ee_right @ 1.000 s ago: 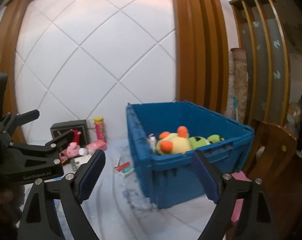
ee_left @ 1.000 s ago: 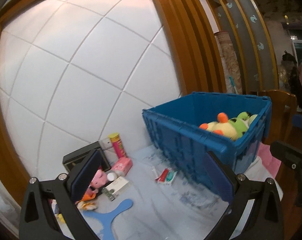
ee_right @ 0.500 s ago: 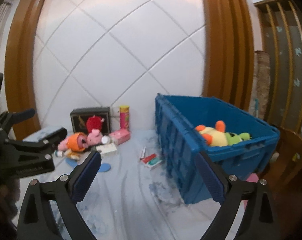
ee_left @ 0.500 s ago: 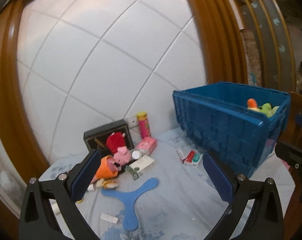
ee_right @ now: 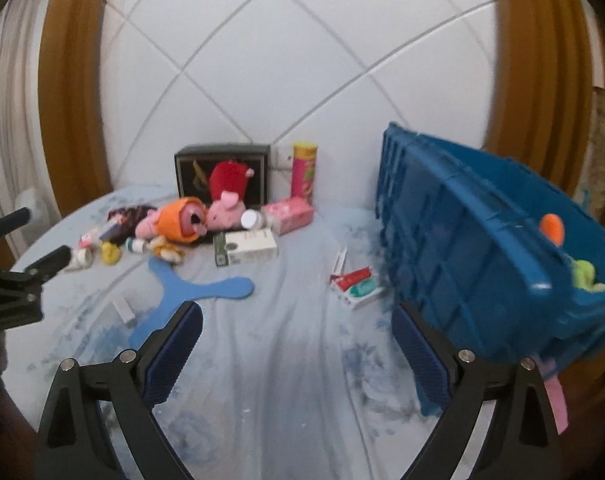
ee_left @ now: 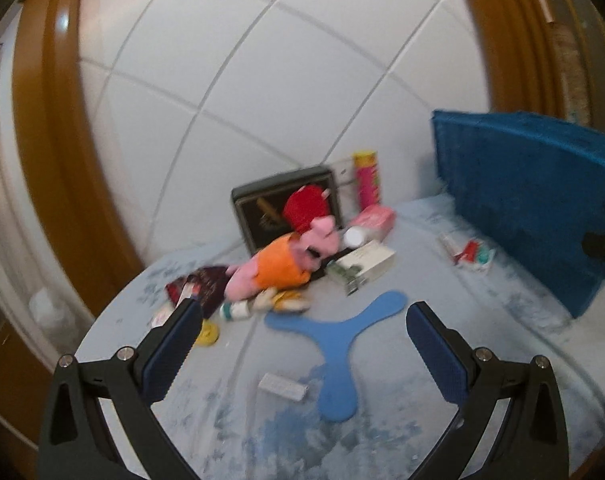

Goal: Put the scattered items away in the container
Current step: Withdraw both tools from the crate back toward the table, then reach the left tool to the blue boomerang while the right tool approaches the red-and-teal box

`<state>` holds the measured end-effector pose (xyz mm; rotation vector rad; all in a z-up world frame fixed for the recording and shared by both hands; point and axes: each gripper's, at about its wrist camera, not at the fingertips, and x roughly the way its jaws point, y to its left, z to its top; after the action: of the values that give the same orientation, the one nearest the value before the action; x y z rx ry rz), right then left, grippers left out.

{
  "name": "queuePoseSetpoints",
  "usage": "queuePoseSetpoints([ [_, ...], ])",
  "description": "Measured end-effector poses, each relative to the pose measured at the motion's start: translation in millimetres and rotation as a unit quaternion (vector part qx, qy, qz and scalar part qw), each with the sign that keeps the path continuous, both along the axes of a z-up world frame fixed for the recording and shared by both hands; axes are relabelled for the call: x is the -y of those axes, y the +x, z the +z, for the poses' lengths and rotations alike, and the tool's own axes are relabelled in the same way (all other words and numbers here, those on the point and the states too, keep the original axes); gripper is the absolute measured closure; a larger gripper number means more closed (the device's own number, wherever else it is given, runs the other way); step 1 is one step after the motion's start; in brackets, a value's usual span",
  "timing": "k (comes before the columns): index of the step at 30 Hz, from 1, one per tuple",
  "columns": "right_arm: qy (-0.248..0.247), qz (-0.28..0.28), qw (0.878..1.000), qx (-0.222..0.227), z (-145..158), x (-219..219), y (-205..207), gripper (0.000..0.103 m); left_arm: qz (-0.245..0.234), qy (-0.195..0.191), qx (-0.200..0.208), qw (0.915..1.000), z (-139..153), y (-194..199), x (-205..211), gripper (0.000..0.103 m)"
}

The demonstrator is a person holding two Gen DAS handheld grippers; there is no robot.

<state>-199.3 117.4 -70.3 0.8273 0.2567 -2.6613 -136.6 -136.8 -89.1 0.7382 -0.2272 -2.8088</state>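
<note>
Clutter covers the far left of the counter (ee_right: 286,344): a pink plush pig (ee_left: 286,258) in orange lies before a dark box (ee_left: 286,200), with a pink canister (ee_right: 304,172) upright behind a pink packet (ee_right: 288,214) and a white carton (ee_right: 246,248) nearer. A blue three-armed boomerang (ee_left: 338,336) lies flat near the left claw (ee_left: 302,356), whose jaws stand wide and empty. The right claw (ee_right: 298,356) is likewise spread wide, holding nothing. On the right sits the blue container (ee_right: 482,248) (plush toys already inside), a toothpaste box (ee_right: 356,286) just beside its wall.
</note>
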Motion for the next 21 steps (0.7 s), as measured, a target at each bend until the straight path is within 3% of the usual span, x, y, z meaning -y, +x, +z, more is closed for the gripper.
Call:
queuePoseSetpoints([
  [4,0.0,0.026,0.999,0.022,-19.3,3.7,-29.0,0.007,0.034,0.014,0.019,0.9991,-25.2,-6.8,11.9,0.0],
  [9,0.017,0.047,0.998,0.038,-41.4,19.9,-50.9,0.007,0.043,0.015,0.028,0.9986,-42.7,-9.5,10.5,0.0],
  [14,0.035,0.059,0.997,0.04,-49.8,38.3,-57.5,0.007,0.034,0.013,0.034,0.9987,-46.7,-17.4,15.6,0.0],
  [21,0.035,0.034,0.996,0.071,-64.9,59.8,-69.4,0.007,-0.008,0.003,0.033,0.9994,-45.3,-25.0,38.1,0.0],
])
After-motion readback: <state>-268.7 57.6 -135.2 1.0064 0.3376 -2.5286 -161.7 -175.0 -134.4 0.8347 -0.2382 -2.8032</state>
